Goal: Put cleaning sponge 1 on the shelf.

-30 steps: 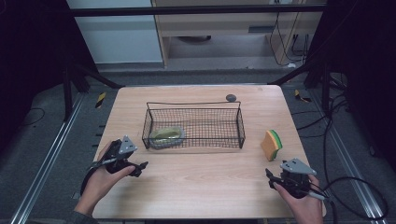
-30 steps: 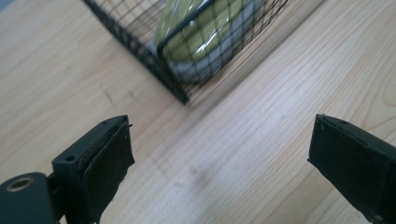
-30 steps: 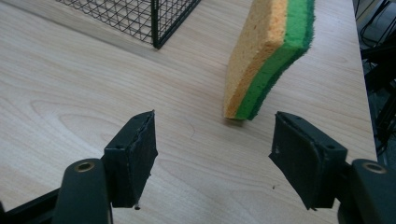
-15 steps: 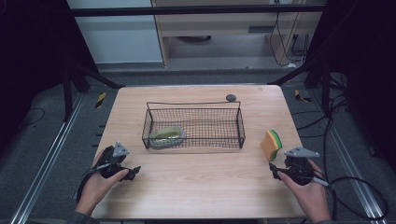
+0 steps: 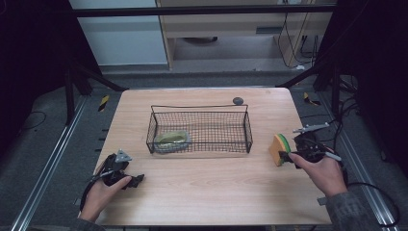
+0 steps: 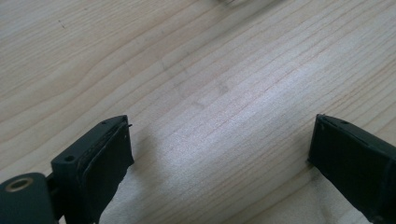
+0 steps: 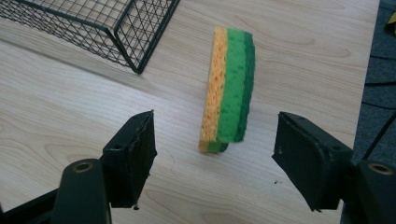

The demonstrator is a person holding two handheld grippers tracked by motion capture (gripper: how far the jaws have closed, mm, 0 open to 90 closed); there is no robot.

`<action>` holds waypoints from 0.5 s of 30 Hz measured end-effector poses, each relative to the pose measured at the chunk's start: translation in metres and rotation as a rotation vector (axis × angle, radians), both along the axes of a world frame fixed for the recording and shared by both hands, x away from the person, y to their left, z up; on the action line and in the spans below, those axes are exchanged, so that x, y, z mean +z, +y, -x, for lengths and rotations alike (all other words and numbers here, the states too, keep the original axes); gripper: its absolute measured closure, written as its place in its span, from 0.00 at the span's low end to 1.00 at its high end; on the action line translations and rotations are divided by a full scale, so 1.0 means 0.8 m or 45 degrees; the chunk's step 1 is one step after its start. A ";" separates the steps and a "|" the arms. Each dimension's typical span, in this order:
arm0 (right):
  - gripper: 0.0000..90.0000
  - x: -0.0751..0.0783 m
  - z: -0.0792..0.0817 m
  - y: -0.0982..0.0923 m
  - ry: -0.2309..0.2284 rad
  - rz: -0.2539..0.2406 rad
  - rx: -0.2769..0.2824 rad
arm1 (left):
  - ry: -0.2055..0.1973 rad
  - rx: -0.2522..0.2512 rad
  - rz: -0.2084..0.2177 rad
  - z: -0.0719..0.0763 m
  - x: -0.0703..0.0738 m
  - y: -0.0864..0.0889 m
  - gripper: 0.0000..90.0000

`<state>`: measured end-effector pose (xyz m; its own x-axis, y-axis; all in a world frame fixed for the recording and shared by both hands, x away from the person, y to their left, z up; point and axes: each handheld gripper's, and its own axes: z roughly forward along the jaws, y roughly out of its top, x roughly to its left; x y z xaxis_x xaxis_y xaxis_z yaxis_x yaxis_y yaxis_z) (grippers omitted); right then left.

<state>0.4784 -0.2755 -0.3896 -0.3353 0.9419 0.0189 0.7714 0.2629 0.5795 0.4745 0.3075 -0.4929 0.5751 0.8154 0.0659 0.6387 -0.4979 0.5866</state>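
Observation:
A yellow and green sponge (image 5: 279, 148) stands on its edge at the table's right, beside the wire basket (image 5: 199, 107). My right gripper (image 5: 287, 155) is right behind it, open. In the right gripper view the sponge's (image 7: 229, 93) near end lies between the jaws of the right gripper (image 7: 214, 140), which have just been closing a little, and neither pad touches it. My left gripper (image 5: 136, 181) rests low at the table's front left. In the left gripper view the left gripper (image 6: 219, 126) is open over bare wood with nothing between its jaws.
The black wire basket holds a pale green object (image 5: 171, 139) at its left end. A small dark round object (image 5: 237, 100) lies behind the basket near the far edge. The wooden table (image 5: 211, 187) has a dark floor and metal rails around it.
My right hand has moved away from the front edge, up to the sponge. My left hand has sunk a little toward the front left of the table.

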 end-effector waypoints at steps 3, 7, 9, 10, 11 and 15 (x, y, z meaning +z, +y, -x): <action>0.33 0.008 -0.016 0.009 0.053 0.010 -0.004 | 0.005 0.005 0.027 -0.002 -0.002 0.001 0.04; 0.33 0.012 -0.032 0.013 0.099 0.043 -0.017 | 0.009 0.009 0.057 -0.004 -0.005 0.002 0.01; 0.34 0.012 -0.039 0.016 0.122 0.064 -0.022 | 0.003 0.009 0.059 -0.004 -0.006 0.003 0.00; 0.34 0.012 -0.042 0.016 0.130 0.075 -0.028 | -0.001 0.011 0.063 -0.004 -0.007 0.003 0.00; 0.35 0.011 -0.045 0.017 0.136 0.082 -0.035 | -0.004 0.015 0.072 -0.004 -0.007 0.003 0.00; 0.36 0.010 -0.053 0.018 0.150 0.094 -0.047 | -0.028 0.011 0.093 -0.004 -0.010 0.004 0.00</action>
